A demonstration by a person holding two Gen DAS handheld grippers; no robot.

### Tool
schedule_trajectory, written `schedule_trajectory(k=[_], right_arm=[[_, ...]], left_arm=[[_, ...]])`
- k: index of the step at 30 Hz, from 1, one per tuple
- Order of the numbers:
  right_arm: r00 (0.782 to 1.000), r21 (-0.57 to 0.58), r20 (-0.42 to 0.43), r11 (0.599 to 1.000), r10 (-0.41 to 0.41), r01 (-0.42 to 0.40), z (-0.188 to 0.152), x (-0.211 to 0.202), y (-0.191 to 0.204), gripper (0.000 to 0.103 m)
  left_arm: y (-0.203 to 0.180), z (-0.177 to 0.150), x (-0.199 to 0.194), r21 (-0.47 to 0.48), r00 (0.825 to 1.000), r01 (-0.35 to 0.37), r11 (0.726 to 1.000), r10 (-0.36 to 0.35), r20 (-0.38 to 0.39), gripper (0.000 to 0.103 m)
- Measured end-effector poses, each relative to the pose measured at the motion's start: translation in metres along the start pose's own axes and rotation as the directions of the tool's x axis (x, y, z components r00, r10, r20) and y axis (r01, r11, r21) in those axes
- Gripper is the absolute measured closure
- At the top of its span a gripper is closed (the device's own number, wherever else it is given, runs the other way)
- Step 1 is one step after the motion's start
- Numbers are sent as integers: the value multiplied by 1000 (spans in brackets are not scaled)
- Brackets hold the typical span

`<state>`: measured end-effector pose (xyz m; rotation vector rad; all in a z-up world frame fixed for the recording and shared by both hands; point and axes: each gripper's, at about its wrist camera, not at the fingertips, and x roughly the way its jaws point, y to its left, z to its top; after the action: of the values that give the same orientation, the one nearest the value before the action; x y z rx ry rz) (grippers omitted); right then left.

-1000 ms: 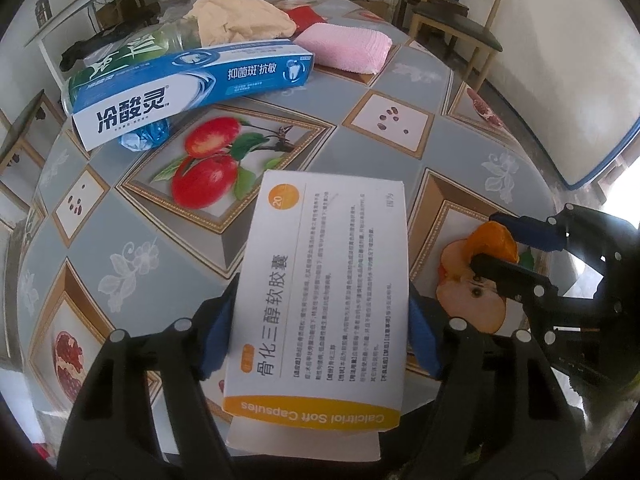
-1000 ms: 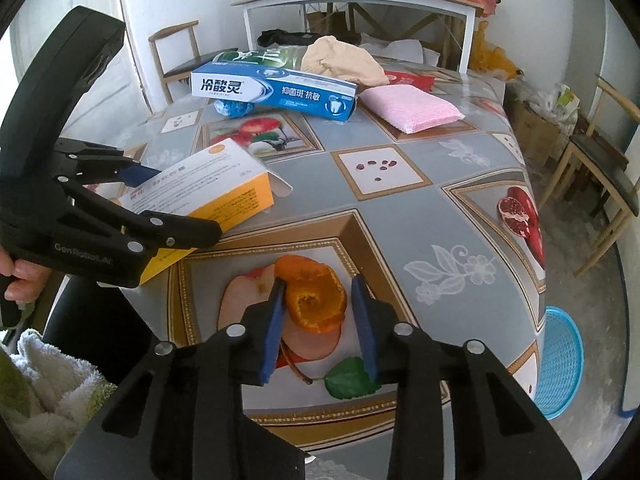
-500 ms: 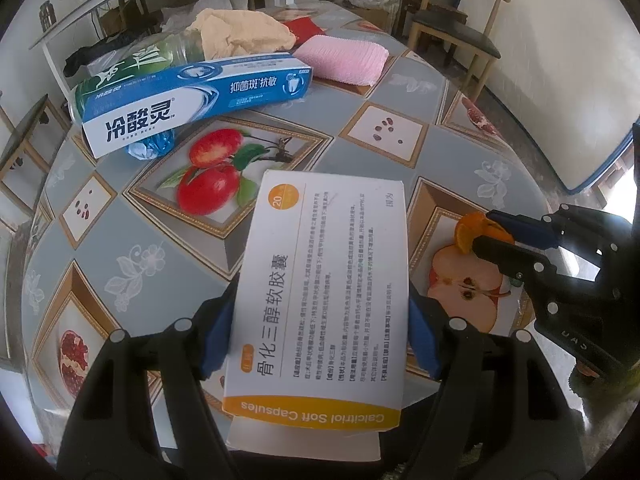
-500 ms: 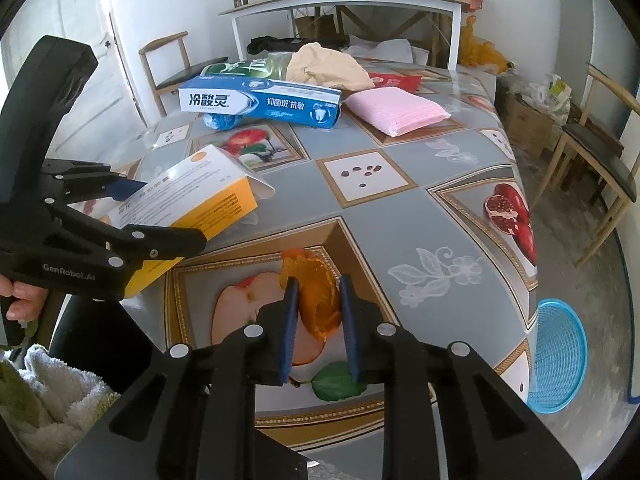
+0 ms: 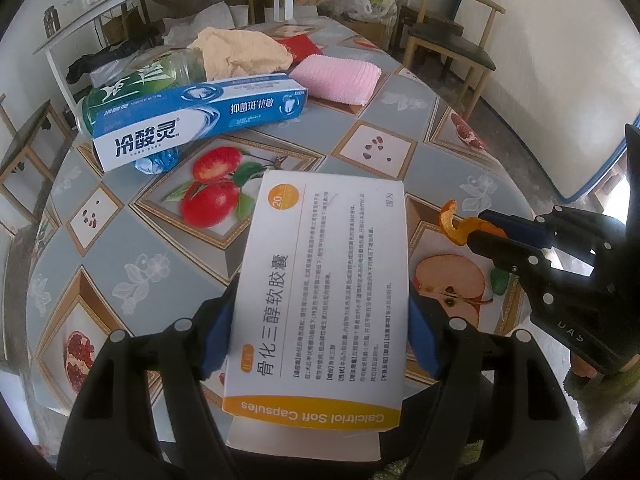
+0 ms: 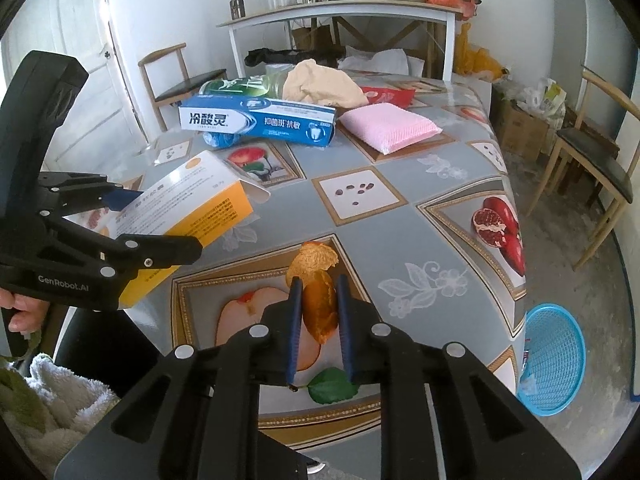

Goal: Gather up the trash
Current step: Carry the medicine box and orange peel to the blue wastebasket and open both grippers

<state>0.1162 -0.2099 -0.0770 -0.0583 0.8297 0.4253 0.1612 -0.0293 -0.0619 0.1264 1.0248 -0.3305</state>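
Note:
My left gripper (image 5: 320,320) is shut on a white and orange capsule box (image 5: 320,280) and holds it above the near edge of the table; the box also shows in the right wrist view (image 6: 188,216), with the left gripper (image 6: 160,220) around it. My right gripper (image 6: 318,300) is shut on a piece of orange peel (image 6: 318,300), lifted a little above the tablecloth. In the left wrist view the right gripper (image 5: 486,228) holds the peel (image 5: 452,224) at the right.
A blue toothpaste box (image 6: 260,120), a green bottle (image 6: 240,86), a beige cloth (image 6: 320,84), a pink sponge pad (image 6: 388,126) and a red packet (image 6: 384,96) lie at the table's far end. A blue basket (image 6: 552,360) stands on the floor right of the table (image 6: 440,216). Chairs surround it.
My right gripper closed on the orange peel and lifted it off the tablecloth. My left gripper kept its hold on the capsule box and drew back slightly.

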Motion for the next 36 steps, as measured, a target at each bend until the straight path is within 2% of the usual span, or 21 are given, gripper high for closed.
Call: schedule_trajectory(k=[9, 19, 29, 36], right_arm=[[999, 9, 40, 1000, -3, 3, 4, -13, -1, 88], [992, 40, 118, 999, -37, 32, 6, -41, -13, 88], [974, 156, 178, 981, -142, 115, -10, -80, -62, 88], [952, 291, 169, 936, -256, 200, -38, -105, -120, 88]], left_arm=[[-3, 2, -11, -6, 1000, 2, 1000, -2, 30, 34], [-22, 16, -36, -4, 993, 41, 999, -40, 114, 34], [-82, 42, -36, 109, 986, 89, 990, -103, 135, 34], [-143, 70, -17, 221, 978, 156, 963, -181, 101, 34]])
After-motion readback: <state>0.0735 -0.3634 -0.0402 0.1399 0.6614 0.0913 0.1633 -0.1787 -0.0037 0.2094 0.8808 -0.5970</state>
